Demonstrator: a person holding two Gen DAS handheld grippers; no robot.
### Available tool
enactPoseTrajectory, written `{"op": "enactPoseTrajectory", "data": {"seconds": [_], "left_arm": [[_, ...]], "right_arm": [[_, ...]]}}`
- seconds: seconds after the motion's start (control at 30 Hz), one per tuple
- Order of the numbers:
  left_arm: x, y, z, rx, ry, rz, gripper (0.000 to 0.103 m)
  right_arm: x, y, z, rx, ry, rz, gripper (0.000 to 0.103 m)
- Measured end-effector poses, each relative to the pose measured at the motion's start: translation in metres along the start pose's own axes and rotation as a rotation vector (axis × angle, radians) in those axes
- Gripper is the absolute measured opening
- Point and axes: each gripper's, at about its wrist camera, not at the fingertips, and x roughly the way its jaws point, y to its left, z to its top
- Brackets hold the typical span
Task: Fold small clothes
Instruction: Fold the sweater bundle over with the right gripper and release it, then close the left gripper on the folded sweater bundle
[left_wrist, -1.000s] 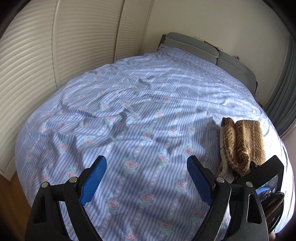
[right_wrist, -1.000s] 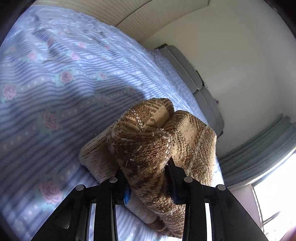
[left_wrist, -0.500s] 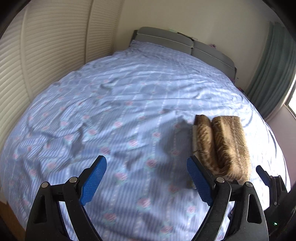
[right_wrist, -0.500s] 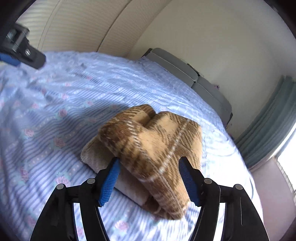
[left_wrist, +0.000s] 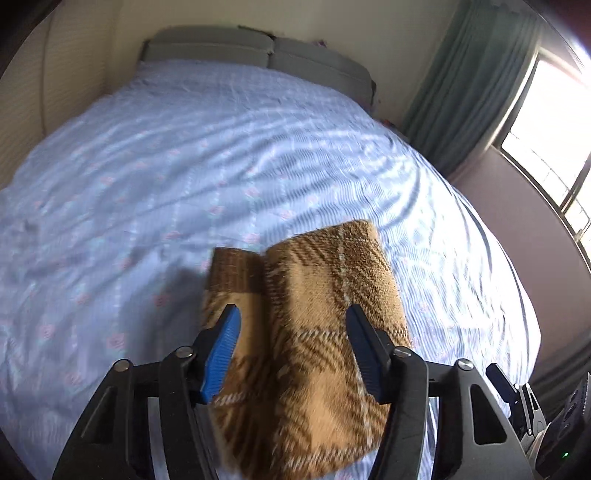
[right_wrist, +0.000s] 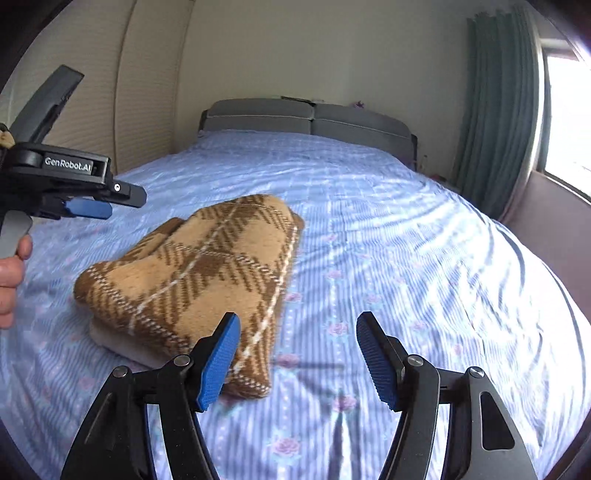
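Note:
A folded tan and brown plaid knit garment (right_wrist: 192, 280) lies on the blue floral bed sheet (right_wrist: 406, 258). In the left wrist view the garment (left_wrist: 314, 332) fills the space below and between the open jaws of my left gripper (left_wrist: 291, 332), which hovers over it. My right gripper (right_wrist: 295, 347) is open and empty, just right of the garment's near corner. The left gripper also shows in the right wrist view (right_wrist: 92, 206), above the garment's left side.
The grey headboard (right_wrist: 310, 118) stands at the far end of the bed. White louvred doors (right_wrist: 110, 92) run along the left. Green curtains (right_wrist: 502, 110) and a window (left_wrist: 554, 122) are on the right.
My right gripper let go of the garment, opened and drew back to its right. My left gripper swung right and came over the garment.

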Motion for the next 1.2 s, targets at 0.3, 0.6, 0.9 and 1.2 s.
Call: {"op": "enactPoseTrajectory", "data": {"seconds": [0.3, 0.6, 0.9, 1.2], "left_arm": [[0.065, 0.009, 0.007, -0.041, 0.160, -0.064, 0.042], [0.033, 0.006, 0.009, 0.009, 0.066, 0.007, 0.017], [0.046, 0.017, -0.010, 0.020, 0.080, 0.042, 0.019], [-0.013, -0.017, -0.044, 0.104, -0.008, 0.068, 0.062]], "right_arm": [[0.025, -0.032, -0.015, 0.101, 0.034, -0.023, 0.065], [0.025, -0.042, -0.027, 0.145, 0.058, -0.027, 0.065], [0.027, -0.035, -0.027, 0.128, 0.066, 0.008, 0.065], [0.018, -0.025, -0.004, 0.135, 0.045, 0.127, 0.073]]}}
